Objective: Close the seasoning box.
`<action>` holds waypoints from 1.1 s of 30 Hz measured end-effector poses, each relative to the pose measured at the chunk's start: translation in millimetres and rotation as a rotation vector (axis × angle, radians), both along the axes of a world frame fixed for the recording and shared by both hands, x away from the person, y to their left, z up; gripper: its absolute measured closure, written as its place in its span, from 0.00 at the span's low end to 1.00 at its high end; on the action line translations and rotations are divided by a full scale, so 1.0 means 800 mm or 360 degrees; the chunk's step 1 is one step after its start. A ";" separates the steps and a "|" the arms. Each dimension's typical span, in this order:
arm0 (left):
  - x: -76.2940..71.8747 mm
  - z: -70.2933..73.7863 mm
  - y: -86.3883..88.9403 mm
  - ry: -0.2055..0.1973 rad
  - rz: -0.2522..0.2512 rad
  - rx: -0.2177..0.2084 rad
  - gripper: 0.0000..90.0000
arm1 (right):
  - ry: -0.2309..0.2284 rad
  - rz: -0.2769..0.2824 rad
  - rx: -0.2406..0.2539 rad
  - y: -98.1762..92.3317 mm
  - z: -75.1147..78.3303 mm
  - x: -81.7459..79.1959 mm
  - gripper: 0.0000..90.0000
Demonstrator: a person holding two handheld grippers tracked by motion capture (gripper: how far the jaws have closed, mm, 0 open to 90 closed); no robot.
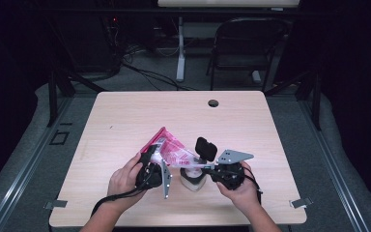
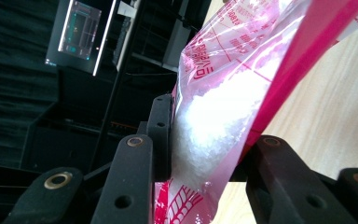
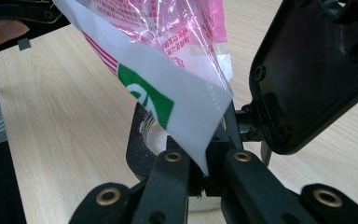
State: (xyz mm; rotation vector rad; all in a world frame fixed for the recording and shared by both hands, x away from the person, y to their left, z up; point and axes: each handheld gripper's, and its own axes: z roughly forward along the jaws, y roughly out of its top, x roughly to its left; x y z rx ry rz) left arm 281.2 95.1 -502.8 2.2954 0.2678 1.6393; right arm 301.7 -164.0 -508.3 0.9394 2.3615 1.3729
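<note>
A pink-and-clear plastic bag (image 1: 171, 151) of white granules hangs between my two grippers, just above the table's near middle. My left gripper (image 1: 155, 160) is shut on the bag's full lower part, and in the left gripper view the bag (image 2: 223, 102) bulges between the gripper (image 2: 209, 142). My right gripper (image 1: 206, 167) is shut on the bag's white-and-green edge (image 3: 177, 100), pinched flat between the gripper (image 3: 206, 156). Under that edge stands a small white container (image 1: 193, 179) with its black flip lid (image 1: 206, 148) raised. Its round mouth (image 3: 151, 135) sits behind the bag's corner, beside the lid (image 3: 317, 70).
The wooden table (image 1: 125, 121) has a cable hole (image 1: 213, 103) near its far edge. A folding chair (image 1: 244, 43) and a desk leg (image 1: 180, 48) stand beyond it on the grey floor. Both hands come in from the near edge.
</note>
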 end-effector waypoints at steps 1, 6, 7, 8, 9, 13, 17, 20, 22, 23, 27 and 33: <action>0.000 -0.001 0.000 0.0005 0.0003 -0.0004 0.78 | 0.0001 -0.0003 -0.0003 0.000 0.000 0.000 1.00; 0.001 -0.004 0.003 0.0035 0.0011 -0.0046 0.78 | 0.0000 0.0004 -0.0002 0.002 0.000 0.000 1.00; 0.001 -0.004 0.003 0.0035 0.0011 -0.0046 0.78 | -0.0001 0.0005 -0.0005 0.002 0.000 0.000 1.00; 0.001 -0.004 0.004 0.0040 0.0012 -0.0055 0.78 | -0.0001 0.0005 -0.0005 0.002 0.000 0.000 1.00; 0.001 -0.005 0.004 0.0044 0.0016 -0.0062 0.78 | -0.0001 0.0006 -0.0007 0.002 0.000 0.000 1.00; 0.003 -0.008 0.005 0.0077 0.0014 -0.0097 0.78 | -0.0001 0.0002 0.0001 0.002 0.000 0.000 1.00; 0.005 -0.011 0.006 0.0103 0.0017 -0.0118 0.78 | -0.0005 0.0002 -0.0009 0.002 0.000 0.000 1.00; 0.006 -0.015 0.007 0.0138 0.0022 -0.0143 0.78 | -0.0006 0.0002 -0.0008 0.003 0.000 0.000 1.00; 0.006 -0.015 0.007 0.0140 0.0019 -0.0155 0.78 | -0.0006 0.0002 -0.0009 0.003 0.000 0.000 1.00; 0.006 -0.017 0.008 0.0147 0.0020 -0.0167 0.78 | -0.0007 0.0003 -0.0011 0.003 0.000 0.000 1.00; 0.007 -0.020 0.008 0.0172 0.0021 -0.0213 0.78 | -0.0008 0.0000 -0.0006 0.003 0.000 0.000 1.00; 0.008 -0.021 0.010 0.0194 0.0034 -0.0219 0.79 | -0.0010 -0.0002 0.0005 0.004 0.001 -0.001 0.99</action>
